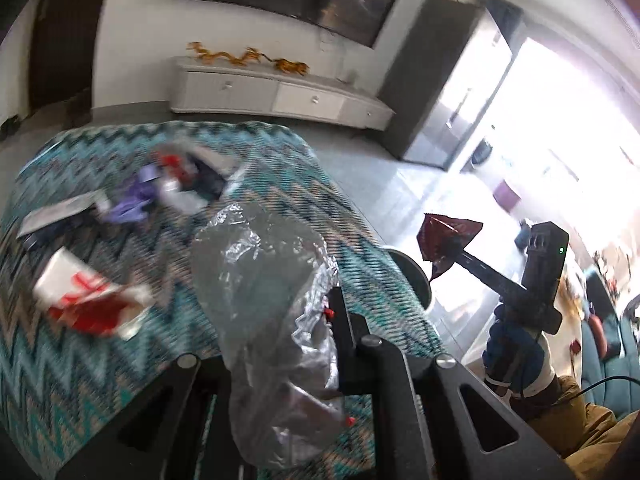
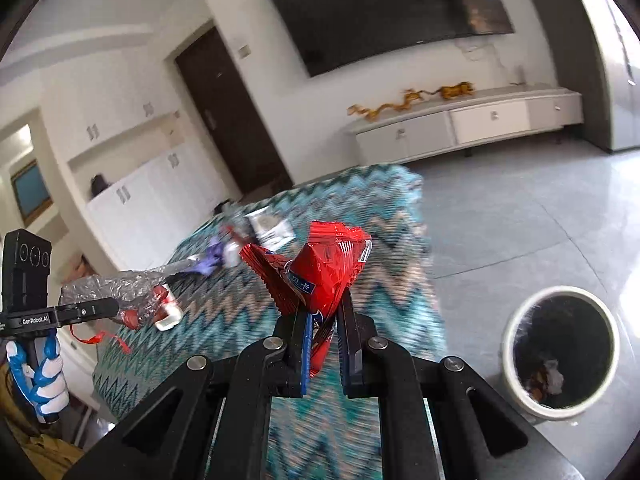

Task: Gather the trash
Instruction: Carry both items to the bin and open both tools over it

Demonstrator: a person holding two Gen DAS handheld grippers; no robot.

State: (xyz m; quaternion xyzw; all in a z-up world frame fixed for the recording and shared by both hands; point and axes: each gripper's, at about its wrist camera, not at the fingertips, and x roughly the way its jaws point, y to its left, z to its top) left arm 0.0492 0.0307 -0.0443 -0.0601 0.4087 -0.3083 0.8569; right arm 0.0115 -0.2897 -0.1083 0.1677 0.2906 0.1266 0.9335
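My left gripper (image 1: 320, 304) is shut on a crumpled clear plastic bag (image 1: 264, 280), held above the zigzag-cloth table (image 1: 80, 380); it also shows in the right wrist view (image 2: 116, 304) with the bag (image 2: 108, 290). My right gripper (image 2: 322, 312) is shut on a red snack wrapper (image 2: 320, 272), held above the table's right part; in the left wrist view it (image 1: 448, 256) holds the wrapper (image 1: 444, 236) beyond the table's edge. A white bin (image 2: 516, 376) with some trash inside stands on the floor at the right.
More trash lies on the table: a red-and-white wrapper (image 1: 88, 292), a purple wrapper (image 1: 136, 200), a grey packet (image 1: 56, 212) and a white packet (image 2: 268, 226). A white TV cabinet (image 2: 460, 124) stands by the far wall. A dark stool (image 1: 412, 276) stands beside the table.
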